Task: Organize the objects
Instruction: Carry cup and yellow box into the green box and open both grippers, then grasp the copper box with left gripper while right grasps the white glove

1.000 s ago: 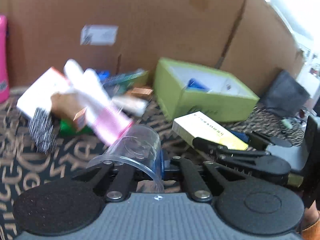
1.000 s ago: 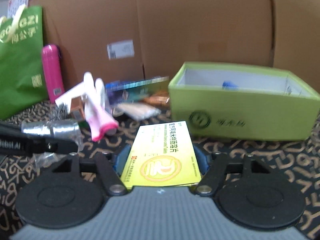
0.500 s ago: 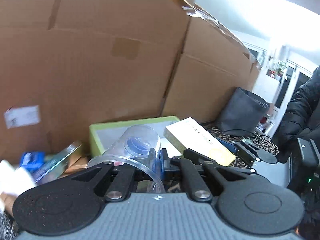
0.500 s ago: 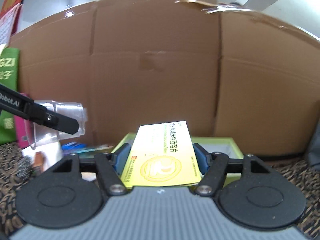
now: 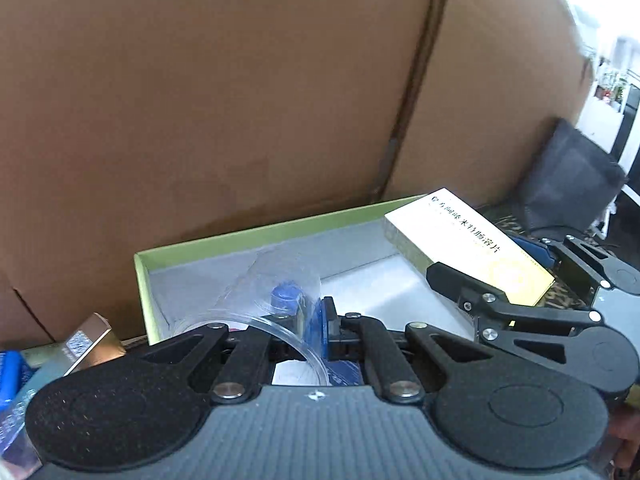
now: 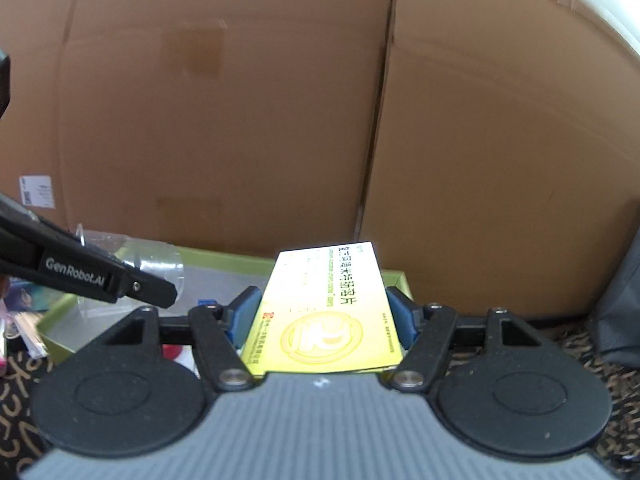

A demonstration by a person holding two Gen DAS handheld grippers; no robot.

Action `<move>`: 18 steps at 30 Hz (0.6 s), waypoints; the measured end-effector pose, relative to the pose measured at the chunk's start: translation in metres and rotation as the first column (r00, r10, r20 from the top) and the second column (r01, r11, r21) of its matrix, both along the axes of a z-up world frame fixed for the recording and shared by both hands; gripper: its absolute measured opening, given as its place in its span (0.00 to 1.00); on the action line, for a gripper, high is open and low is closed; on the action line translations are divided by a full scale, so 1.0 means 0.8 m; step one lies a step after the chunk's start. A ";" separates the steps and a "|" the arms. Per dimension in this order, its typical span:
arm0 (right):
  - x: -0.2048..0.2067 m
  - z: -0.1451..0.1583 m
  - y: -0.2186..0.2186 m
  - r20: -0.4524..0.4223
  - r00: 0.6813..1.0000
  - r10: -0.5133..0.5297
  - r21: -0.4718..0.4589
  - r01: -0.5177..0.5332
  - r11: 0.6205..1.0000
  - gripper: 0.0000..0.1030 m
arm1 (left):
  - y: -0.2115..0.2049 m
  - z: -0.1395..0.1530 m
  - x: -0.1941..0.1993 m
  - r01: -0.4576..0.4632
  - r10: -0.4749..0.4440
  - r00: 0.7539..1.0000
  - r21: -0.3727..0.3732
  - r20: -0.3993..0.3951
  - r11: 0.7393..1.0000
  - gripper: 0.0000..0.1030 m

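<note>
My left gripper (image 5: 316, 320) is shut on the rim of a clear plastic cup (image 5: 276, 280), which lies on its side above the open green box (image 5: 256, 236). A small blue item (image 5: 284, 294) on the box floor shows through the cup. My right gripper (image 6: 322, 300) is shut on a flat yellow carton (image 6: 324, 308) and holds it over the green box's (image 6: 224, 258) right end. In the left wrist view the carton (image 5: 460, 240) and right gripper (image 5: 504, 264) hang at the right. The right wrist view shows the cup (image 6: 156, 264) and a left finger (image 6: 100, 276) at the left.
A tall cardboard wall (image 5: 240, 100) stands right behind the green box. A dark bag (image 5: 572, 184) sits at the right. A small copper-coloured box (image 5: 92, 340) and other clutter lie left of the green box. A patterned cloth (image 6: 580, 344) covers the surface.
Both grippers have travelled from the cluttered cloth to the green box, carrying the cup and the yellow carton; the box is now right beneath them. Neither grip has changed.
</note>
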State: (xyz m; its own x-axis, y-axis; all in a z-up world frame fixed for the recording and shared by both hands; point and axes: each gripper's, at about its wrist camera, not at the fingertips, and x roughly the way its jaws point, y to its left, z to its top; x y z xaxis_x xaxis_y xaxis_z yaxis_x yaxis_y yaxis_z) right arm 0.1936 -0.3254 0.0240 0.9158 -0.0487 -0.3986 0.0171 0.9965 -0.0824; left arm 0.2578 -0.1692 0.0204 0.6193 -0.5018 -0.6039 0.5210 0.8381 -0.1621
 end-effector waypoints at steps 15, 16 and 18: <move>-0.016 -0.009 0.002 0.014 0.999 0.040 -0.035 -0.040 0.999 1.00 | 0.026 -0.003 -0.022 -0.048 0.051 0.998 -0.062 0.049 0.997 0.78; -0.027 -0.004 0.007 0.033 0.999 0.043 -0.051 -0.041 0.998 1.00 | 0.033 0.002 -0.032 -0.047 0.052 0.997 -0.073 0.062 0.996 0.79; -0.049 0.000 0.016 0.067 0.997 0.049 -0.072 -0.044 0.996 1.00 | 0.042 0.016 -0.054 -0.043 0.053 0.994 -0.094 0.099 0.995 0.82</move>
